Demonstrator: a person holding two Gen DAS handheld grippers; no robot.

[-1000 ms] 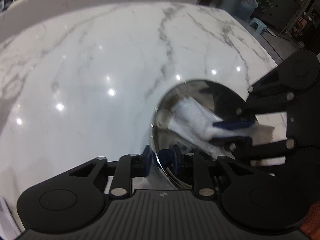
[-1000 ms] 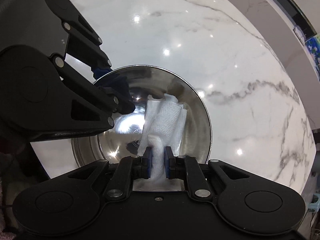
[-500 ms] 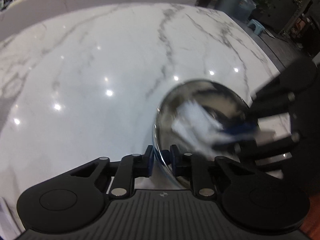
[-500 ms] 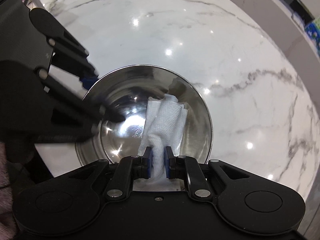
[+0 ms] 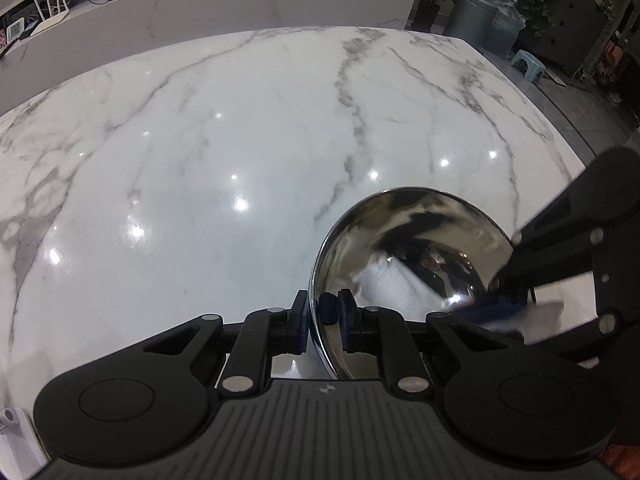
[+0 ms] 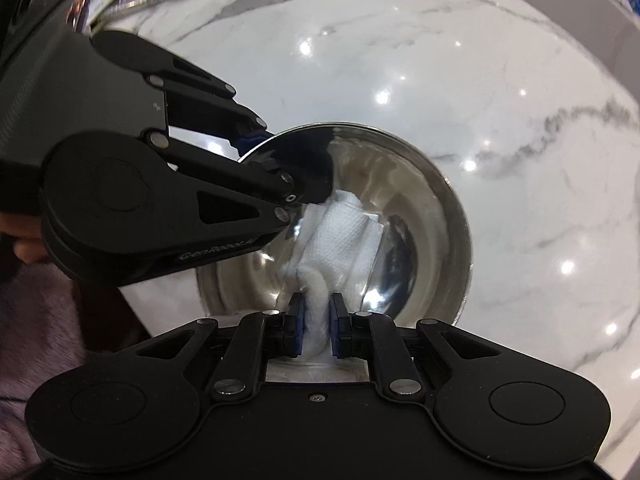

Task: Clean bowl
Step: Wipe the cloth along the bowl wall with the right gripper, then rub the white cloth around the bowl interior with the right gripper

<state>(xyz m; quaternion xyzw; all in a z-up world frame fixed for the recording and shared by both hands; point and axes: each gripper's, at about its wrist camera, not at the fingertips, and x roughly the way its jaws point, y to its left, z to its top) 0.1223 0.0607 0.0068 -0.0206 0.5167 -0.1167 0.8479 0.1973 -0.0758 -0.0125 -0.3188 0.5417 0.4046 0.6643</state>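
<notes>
Seemingly mid-wipe, the left view shows the left hand-held gripper [image 5: 323, 317] clamped on the near rim of the bowl [image 5: 412, 248], one finger outside the wall and one inside, so the bowl sits right at its tips and to the right ahead of it on the marble surface [image 5: 224, 152]. Inside the bowl lies a white paper towel [image 5: 386, 280], and the right hand-held gripper [image 5: 496, 312] reaches in from the right, blurred. From the right view, the right hand-held gripper [image 6: 316, 320] is closed tight on a bunched end of the paper towel [image 6: 340, 236], whose free part spreads ahead of its tips against the bowl's [image 6: 432, 216] inner wall; the left hand-held gripper [image 6: 256, 152] comes in from the left ahead, pinching the far-left rim. The bowl looks like polished steel: stiff, light and probably slippery on glossy marble, so I judge the thin rim the only sound hold, with a firm pinch to stop it skating or spinning under the wiping. The towel is soft and limp, likely to tear or slip out if dragged hard. Pale lettering on the left gripper's body reads roughly "GenRobot"; its end is unclear.
</notes>
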